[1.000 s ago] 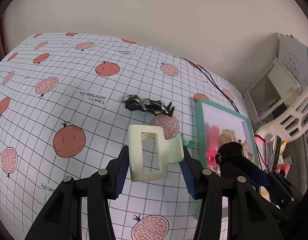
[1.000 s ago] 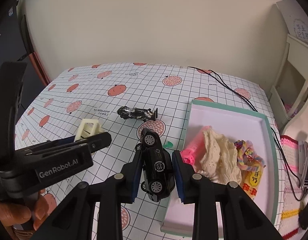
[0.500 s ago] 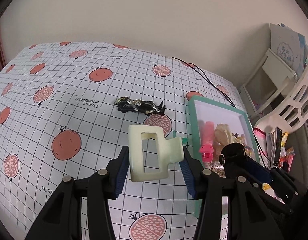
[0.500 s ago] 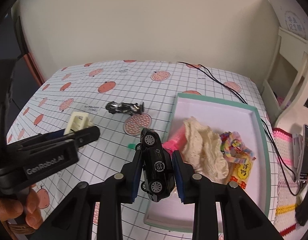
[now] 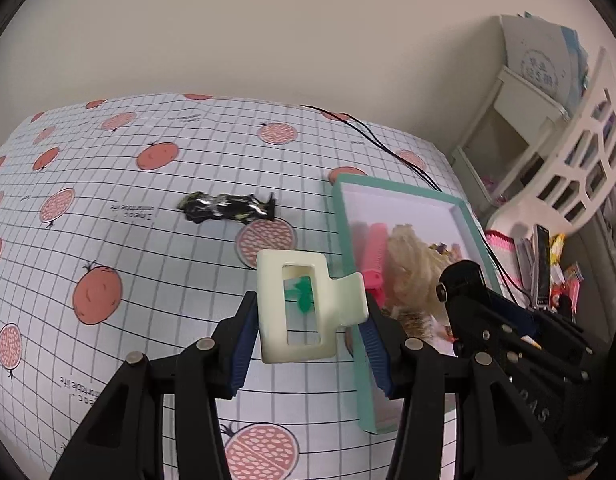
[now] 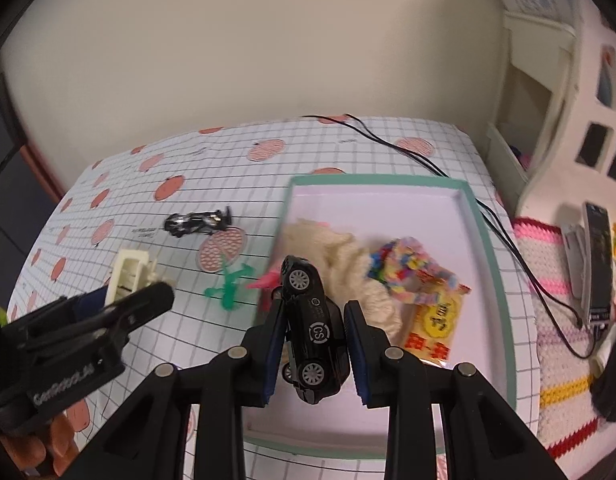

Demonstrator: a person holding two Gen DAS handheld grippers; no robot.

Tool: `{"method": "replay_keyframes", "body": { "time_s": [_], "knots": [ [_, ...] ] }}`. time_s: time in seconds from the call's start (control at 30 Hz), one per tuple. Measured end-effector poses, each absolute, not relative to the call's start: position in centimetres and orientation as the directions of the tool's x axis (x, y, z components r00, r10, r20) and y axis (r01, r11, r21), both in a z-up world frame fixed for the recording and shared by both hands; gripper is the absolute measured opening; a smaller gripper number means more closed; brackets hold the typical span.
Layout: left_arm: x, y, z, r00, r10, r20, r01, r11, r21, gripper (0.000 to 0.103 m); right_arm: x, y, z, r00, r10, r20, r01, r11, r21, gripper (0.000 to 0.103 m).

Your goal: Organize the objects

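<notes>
My left gripper (image 5: pixel 308 320) is shut on a cream hair claw clip (image 5: pixel 304 308), held above the tablecloth just left of the teal-rimmed tray (image 5: pixel 387 188). My right gripper (image 6: pixel 313 340) is shut on a black toy car (image 6: pixel 313 324), held over the near left part of the tray (image 6: pixel 483 216). The tray holds a cream knitted cloth (image 6: pixel 347 264), a pink roller (image 5: pixel 373 252), a colourful band (image 6: pixel 407 264) and a snack packet (image 6: pixel 435 324). A black and silver toy racing car (image 5: pixel 228 208) and a small green plastic piece (image 6: pixel 228 284) lie on the cloth.
The table wears a grid cloth with red fruit prints (image 5: pixel 96 296). A black cable (image 6: pixel 387 144) runs along the tray's far and right sides. A white shelf unit (image 5: pixel 547 140), a crocheted mat (image 6: pixel 547 280) and a phone (image 6: pixel 595 264) lie to the right.
Both grippers have moved right, toward the tray. The right gripper with the black car now hangs over the tray's interior; the clip is now over the green piece beside the tray's left rim.
</notes>
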State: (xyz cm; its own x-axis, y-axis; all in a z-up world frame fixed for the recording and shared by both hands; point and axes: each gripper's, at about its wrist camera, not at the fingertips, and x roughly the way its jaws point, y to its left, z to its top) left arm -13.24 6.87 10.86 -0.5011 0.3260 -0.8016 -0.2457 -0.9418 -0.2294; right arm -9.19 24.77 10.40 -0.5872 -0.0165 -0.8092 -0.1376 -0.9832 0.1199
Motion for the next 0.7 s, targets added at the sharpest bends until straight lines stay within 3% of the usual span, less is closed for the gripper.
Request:
{"method": "replay_keyframes", "body": {
  "time_s": [0.7],
  "knots": [
    [-10.2,15.4,9.5,-0.43,0.344,-0.835,-0.456,-0.881,-0.127,0.051,-7.6,32.3,8.2,-0.494,0.147,-0.857,-0.376,-0.925,0.058,0.032]
  ]
}}
